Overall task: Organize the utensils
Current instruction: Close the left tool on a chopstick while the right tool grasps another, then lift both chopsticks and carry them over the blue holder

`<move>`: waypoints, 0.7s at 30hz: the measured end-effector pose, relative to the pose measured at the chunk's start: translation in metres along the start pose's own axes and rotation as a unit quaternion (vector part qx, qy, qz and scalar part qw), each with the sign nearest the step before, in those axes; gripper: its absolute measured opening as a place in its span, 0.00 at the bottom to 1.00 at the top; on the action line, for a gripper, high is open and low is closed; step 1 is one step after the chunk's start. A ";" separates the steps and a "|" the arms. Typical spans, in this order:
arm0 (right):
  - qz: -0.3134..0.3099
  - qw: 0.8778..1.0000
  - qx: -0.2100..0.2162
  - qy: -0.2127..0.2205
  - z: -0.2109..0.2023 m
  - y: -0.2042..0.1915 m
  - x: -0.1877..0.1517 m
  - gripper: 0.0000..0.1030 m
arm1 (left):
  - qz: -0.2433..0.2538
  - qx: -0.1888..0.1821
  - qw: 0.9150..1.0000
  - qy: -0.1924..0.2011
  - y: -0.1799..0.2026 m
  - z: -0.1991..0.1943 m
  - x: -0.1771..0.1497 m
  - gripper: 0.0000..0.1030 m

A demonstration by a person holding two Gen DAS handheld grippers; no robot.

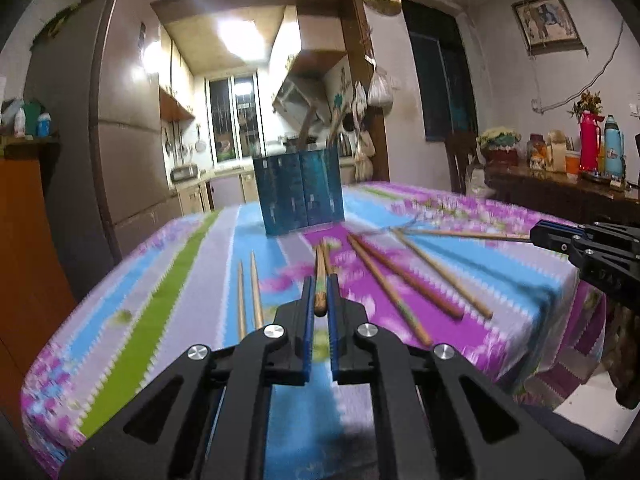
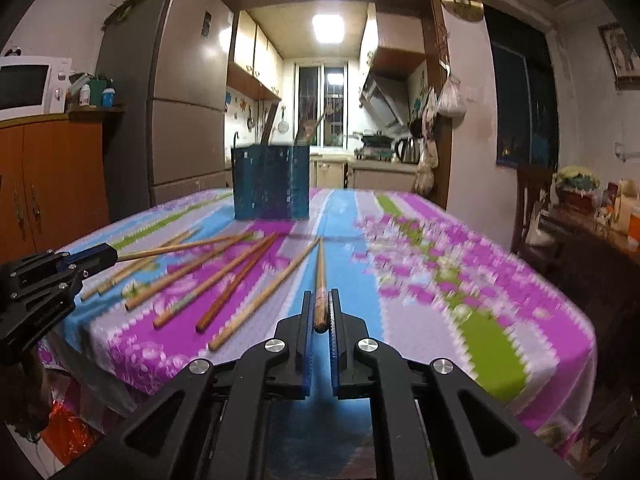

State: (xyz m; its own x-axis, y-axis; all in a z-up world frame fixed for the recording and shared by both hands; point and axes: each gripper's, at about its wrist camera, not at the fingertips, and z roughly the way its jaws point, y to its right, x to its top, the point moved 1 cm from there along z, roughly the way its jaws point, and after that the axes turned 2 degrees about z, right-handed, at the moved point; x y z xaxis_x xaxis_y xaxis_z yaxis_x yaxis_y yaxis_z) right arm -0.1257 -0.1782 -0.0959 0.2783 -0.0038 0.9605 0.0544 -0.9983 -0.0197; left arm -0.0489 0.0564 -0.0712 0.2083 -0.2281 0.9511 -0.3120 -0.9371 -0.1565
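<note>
A blue utensil holder (image 1: pixel 299 192) stands on the table with a few sticks in it; it also shows in the right wrist view (image 2: pixel 271 182). Several wooden chopsticks (image 1: pixel 404 276) lie loose on the cloth, also in the right wrist view (image 2: pixel 224 276). My left gripper (image 1: pixel 320 292) is shut on a chopstick (image 1: pixel 320 280) that points at the holder. My right gripper (image 2: pixel 320 308) is shut on another chopstick (image 2: pixel 320 280). The right gripper shows at the right edge of the left wrist view (image 1: pixel 560 238), the left gripper at the left edge of the right wrist view (image 2: pixel 92 258).
The table wears a striped flowered cloth (image 2: pixel 440 280). A fridge (image 2: pixel 188 92) and orange cabinet (image 2: pixel 52 176) stand at the left. A dark sideboard with flasks (image 1: pixel 592 148) stands at the right, with a chair (image 2: pixel 532 200) beside the table.
</note>
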 end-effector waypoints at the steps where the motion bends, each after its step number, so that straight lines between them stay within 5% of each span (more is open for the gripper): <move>1: -0.002 1.000 0.000 0.006 -0.003 0.001 0.005 0.07 | 0.000 0.001 1.000 0.007 -0.001 -0.001 0.006 0.05; 11: -0.028 0.997 0.033 0.068 -0.003 0.018 0.087 0.07 | 0.011 0.013 0.997 0.071 -0.008 0.009 0.068 0.05; 21: -0.041 0.995 0.065 0.057 0.043 0.031 0.154 0.07 | -0.016 0.002 0.998 0.064 -0.036 0.046 0.124 0.05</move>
State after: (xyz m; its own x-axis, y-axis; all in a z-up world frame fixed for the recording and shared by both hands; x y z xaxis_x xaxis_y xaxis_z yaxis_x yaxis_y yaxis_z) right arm -0.0393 -0.2069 0.0398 0.1585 0.0629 0.9854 0.1982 -0.9797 0.0307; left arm 0.0306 0.0494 0.0405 0.0973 -0.1630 0.9818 -0.3037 -0.9443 -0.1267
